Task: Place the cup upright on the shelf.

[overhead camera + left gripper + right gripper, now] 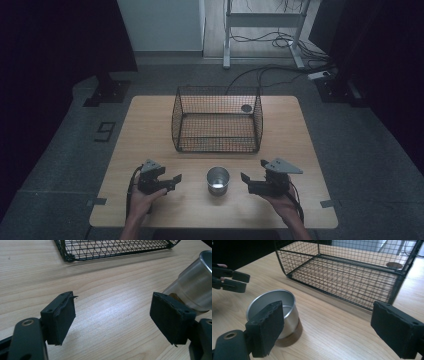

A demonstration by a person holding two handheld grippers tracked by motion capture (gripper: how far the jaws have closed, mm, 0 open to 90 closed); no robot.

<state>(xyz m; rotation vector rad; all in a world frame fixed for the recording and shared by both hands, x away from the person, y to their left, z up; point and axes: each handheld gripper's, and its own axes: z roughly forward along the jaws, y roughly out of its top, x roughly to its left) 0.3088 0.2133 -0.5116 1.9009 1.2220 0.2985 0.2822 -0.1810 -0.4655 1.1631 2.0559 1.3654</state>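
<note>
A shiny metal cup (pixel 218 180) stands upright and empty near the table's front edge, between my two grippers. My left gripper (pixel 172 183) lies to the cup's left, pointing at it, with its jaws open and nothing between them (pixel 113 300); the cup (pixel 195 287) sits just beyond its right jaw. My right gripper (pixel 246 183) is to the cup's right, also open and empty (pixel 328 308). In the right gripper view the cup (pixel 287 300) stands partly behind the left jaw, and the left gripper (pixel 242 281) shows farther off.
A black wire basket (pixel 177 125) stands open-topped behind the cup at the table's middle (pixel 112 250) (pixel 349 272). A dark round disc (pixel 246 108) shows at its back right corner. Bare wood table (pixel 150 145) surrounds it. Cables and a desk frame lie on the floor beyond.
</note>
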